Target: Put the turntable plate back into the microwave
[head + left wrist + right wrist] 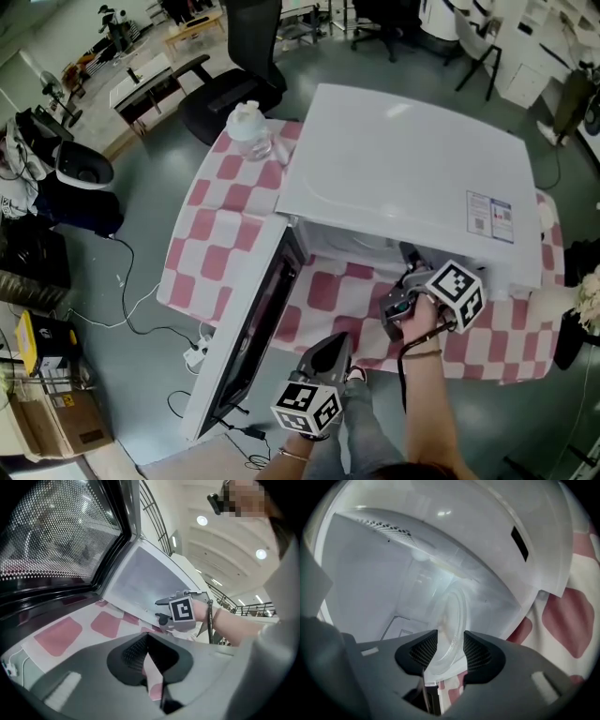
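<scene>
Placing step: turntable plate (452, 616) sits in the microwave (393, 573) cavity, its near rim between the right gripper's (450, 651) jaws — these stand apart, not clamping the glass.
Left gripper (147, 652): jaws together, empty, open door (61, 541) ahead-left.
Next: probably draw the right gripper straight back — without nudging the plate.

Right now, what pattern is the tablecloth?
Pink-and-white checks on the tablecloth; head view shows it best.
</scene>
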